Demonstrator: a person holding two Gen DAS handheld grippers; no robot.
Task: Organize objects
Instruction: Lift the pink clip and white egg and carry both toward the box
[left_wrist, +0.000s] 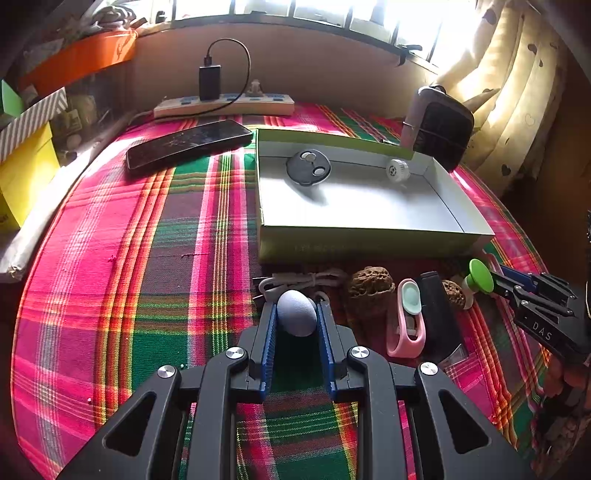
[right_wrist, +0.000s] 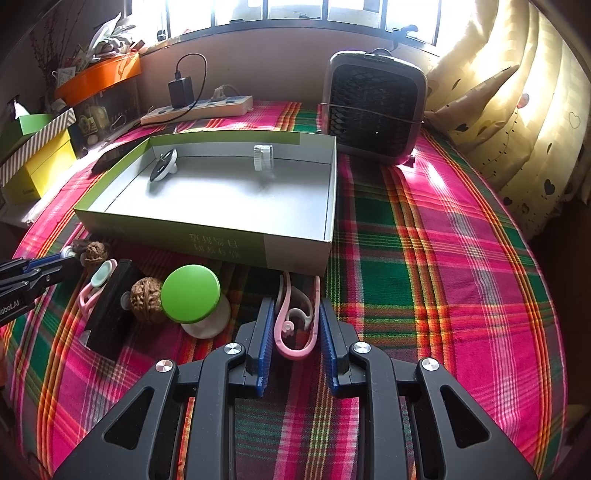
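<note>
My left gripper (left_wrist: 297, 306) is shut on a grey egg-shaped ball (left_wrist: 297, 317) resting on the plaid cloth. My right gripper (right_wrist: 296, 302) is shut on a pink curved hook piece (right_wrist: 295, 353) just in front of the open green-sided box (right_wrist: 207, 230). In the box, against its far wall, lie a dark round disc (left_wrist: 308, 167) and a small white wheel (left_wrist: 398, 170). Between the two grippers sit a green-topped white knob (right_wrist: 190, 293), two walnuts (right_wrist: 147, 299), a black block (right_wrist: 110, 310) and a pink clip with a mint cap (left_wrist: 408, 317).
A coiled white cable (left_wrist: 295, 282) lies just beyond the ball. A dark phone (left_wrist: 188, 144) and a power strip (left_wrist: 221, 105) lie behind the box on the left. A small fan (right_wrist: 373, 107) stands behind it on the right. Yellow boxes (left_wrist: 22, 177) line the left edge.
</note>
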